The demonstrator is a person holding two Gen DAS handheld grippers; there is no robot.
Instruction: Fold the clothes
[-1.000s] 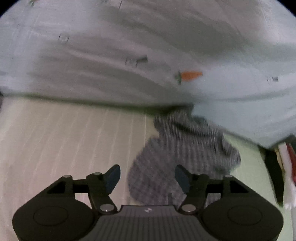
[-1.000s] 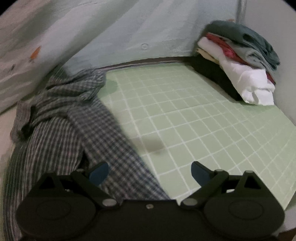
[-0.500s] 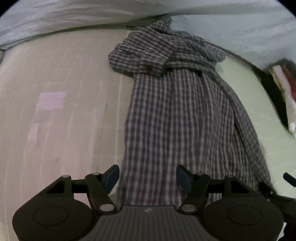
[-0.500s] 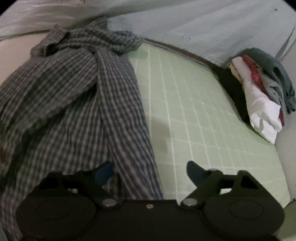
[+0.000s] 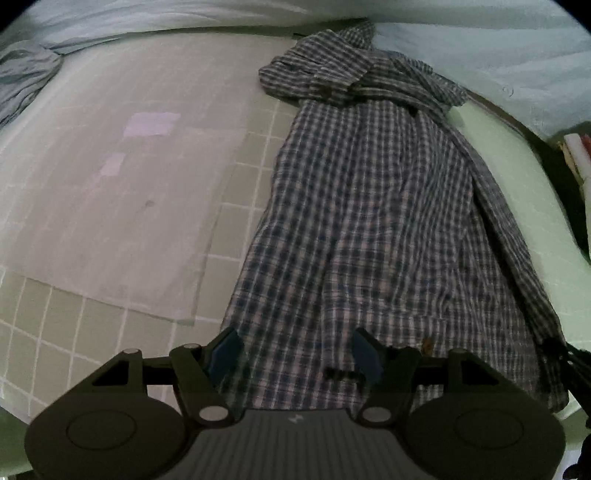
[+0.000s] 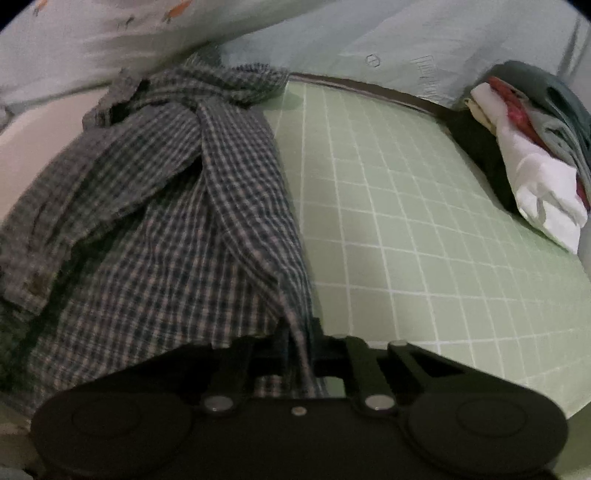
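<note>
Woven cotton-like cloth in a small blue-and-white check makes up the shirt (image 5: 369, 229), which lies lengthwise on the table (image 6: 406, 229), its hem nearest both cameras and its collar and bunched sleeves at the far end. The fabric is soft and creased, with long folds running down the body and one narrow band of cloth draped along its right edge.

The table is covered by a pale green cutting mat (image 6: 424, 277) printed with a white square grid. In the left wrist view a thin, translucent whitish sheet (image 5: 122, 206) lies flat on the mat just left of the shirt; faint lilac rectangles show on it. No writing on the mat or sheet is legible.

The left gripper (image 5: 295, 356) hangs over the shirt's hem with its jaws spread apart; the blue pads (image 5: 223, 354) press on nothing, though cloth lies beneath and between them.

The right gripper (image 6: 299, 350) has just been closing and is now clenched on the shirt's right-hand edge near the hem; a strip of checked cloth runs up from between its black fingers.

At the far right corner of the table sits a stack of folded clothes (image 6: 535, 155): white, red, grey and dark teal layers. Behind the table hangs pale blue fabric (image 6: 369, 33) with small orange printed figures and blurred grey marks that cannot be read.
</note>
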